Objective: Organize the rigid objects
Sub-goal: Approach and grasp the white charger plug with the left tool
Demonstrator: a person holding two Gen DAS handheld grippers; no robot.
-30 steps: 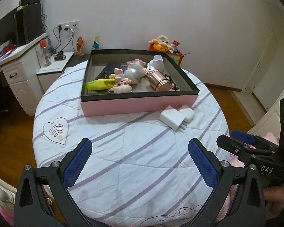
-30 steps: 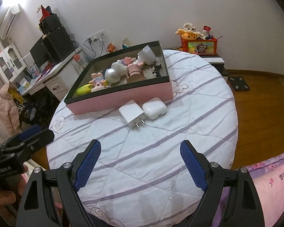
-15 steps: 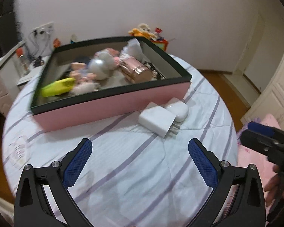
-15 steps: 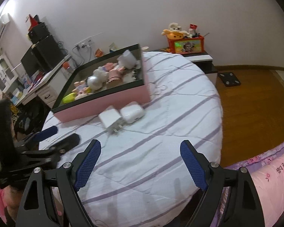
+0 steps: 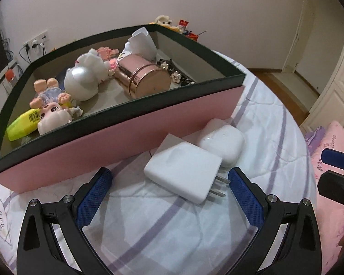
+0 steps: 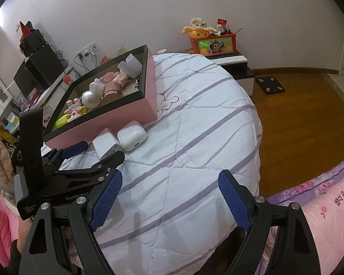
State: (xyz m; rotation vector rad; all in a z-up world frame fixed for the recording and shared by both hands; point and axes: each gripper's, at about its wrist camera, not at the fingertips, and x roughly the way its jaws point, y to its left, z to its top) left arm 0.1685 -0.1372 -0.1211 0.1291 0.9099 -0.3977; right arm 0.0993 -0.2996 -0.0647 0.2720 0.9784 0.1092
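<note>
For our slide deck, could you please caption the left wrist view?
Open left gripper nears a white charger and earbud case beside the pink box of toys.

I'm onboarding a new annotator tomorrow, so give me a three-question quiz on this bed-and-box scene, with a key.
1. True or false: the white charger already lies inside the pink box.
2. Which thing touches the charger's side? A) earbud case B) rose-gold tin C) yellow tube
3. Fill in: the left gripper has its jaws ____ around the charger's plug end.

Key
1. False: it lies on the striped quilt, in front of the box.
2. A
3. open, with neither pad pressing on it. The right gripper is open too, over bare quilt.
</note>
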